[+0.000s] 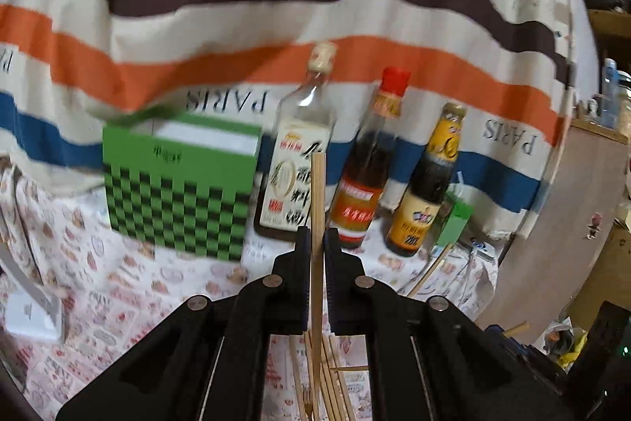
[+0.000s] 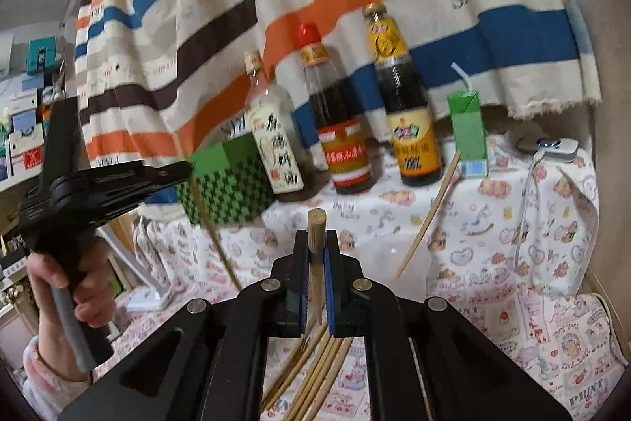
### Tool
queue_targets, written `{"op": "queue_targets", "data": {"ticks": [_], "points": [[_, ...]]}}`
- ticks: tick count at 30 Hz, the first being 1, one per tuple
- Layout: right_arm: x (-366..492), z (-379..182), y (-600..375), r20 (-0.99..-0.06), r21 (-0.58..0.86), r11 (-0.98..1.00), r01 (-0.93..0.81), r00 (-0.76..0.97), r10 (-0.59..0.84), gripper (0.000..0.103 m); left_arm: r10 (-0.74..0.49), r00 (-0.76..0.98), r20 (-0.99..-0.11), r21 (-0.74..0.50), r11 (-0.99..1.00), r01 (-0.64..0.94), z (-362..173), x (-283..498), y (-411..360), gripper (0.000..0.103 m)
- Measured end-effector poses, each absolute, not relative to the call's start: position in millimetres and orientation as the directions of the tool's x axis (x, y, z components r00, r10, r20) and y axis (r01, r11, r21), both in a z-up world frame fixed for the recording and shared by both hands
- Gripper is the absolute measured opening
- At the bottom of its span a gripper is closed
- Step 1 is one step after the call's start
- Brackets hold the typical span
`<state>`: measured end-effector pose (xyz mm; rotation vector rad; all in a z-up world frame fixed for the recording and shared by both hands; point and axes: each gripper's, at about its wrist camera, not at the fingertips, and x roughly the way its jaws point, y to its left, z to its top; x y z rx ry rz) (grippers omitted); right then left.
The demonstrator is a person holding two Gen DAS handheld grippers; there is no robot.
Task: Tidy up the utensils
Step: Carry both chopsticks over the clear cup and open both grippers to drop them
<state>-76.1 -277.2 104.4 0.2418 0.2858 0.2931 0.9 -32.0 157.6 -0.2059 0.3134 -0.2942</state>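
My left gripper [image 1: 317,237] is shut on a bamboo chopstick [image 1: 318,184] that stands upright between its pads, in front of the bottles. In the right wrist view this left gripper [image 2: 186,169], held in a hand [image 2: 84,302], hangs above the table's left side with its chopstick [image 2: 221,251] slanting down. My right gripper [image 2: 316,239] is shut on another chopstick [image 2: 316,221], whose round end points at the camera. Several more chopsticks [image 2: 315,362] lie bundled on the cloth under the right gripper. One loose chopstick [image 2: 430,216] leans against a small green carton [image 2: 467,133].
A green checked box [image 1: 177,196] stands open at the back left. Beside it stand three sauce bottles: clear [image 1: 294,160], red-capped [image 1: 364,180] and yellow-labelled [image 1: 426,184]. A striped cloth [image 1: 236,26] hangs behind. A white device [image 2: 548,145] with a cable lies at the right.
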Motion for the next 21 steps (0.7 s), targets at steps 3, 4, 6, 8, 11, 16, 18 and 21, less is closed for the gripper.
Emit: {"op": "queue_targets", "data": {"ticks": [3,4,6,8,11,16,18,21], "points": [[-80,108,-284,-0.206,0.291,0.931,-0.221,0.936,0.287,0.008,-0.279,0.929,-0.243,-0.220,0.949,0.228,168,-11,-33,0.005],[-83,110,-287,-0.191,0.297,0.929,-0.220,0.940,0.284,0.008,-0.280,0.932,-0.232,-0.224,0.947,0.229,172,-13,-34,0.005],[-88,115,-292,-0.155,0.306,0.925,-0.227,0.947,0.283,0.008,-0.284,0.935,-0.212,-0.246,0.942,0.230,175,-14,-30,0.005],[-94,120,-298,-0.117,0.317,0.923,-0.217,0.957,0.265,0.008,-0.289,0.942,-0.174,-0.266,0.934,0.237,181,-20,-30,0.005],[-103,125,-311,-0.043,0.345,0.916,-0.203,0.972,0.231,0.008,-0.317,0.947,-0.048,-0.296,0.910,0.290,186,-31,-27,0.005],[-111,129,-332,0.039,0.386,0.913,-0.134,0.991,0.129,0.007,-0.329,0.944,0.034,-0.334,0.886,0.320,184,-24,-40,0.005],[-105,128,-336,0.020,0.384,0.916,-0.119,0.993,0.120,0.007,-0.327,0.944,0.029,-0.343,0.884,0.317,180,-13,-51,0.005],[-87,119,-340,-0.053,0.409,0.906,-0.110,0.988,0.143,0.008,-0.326,0.945,0.014,-0.359,0.881,0.309,171,7,-69,0.005]]}}
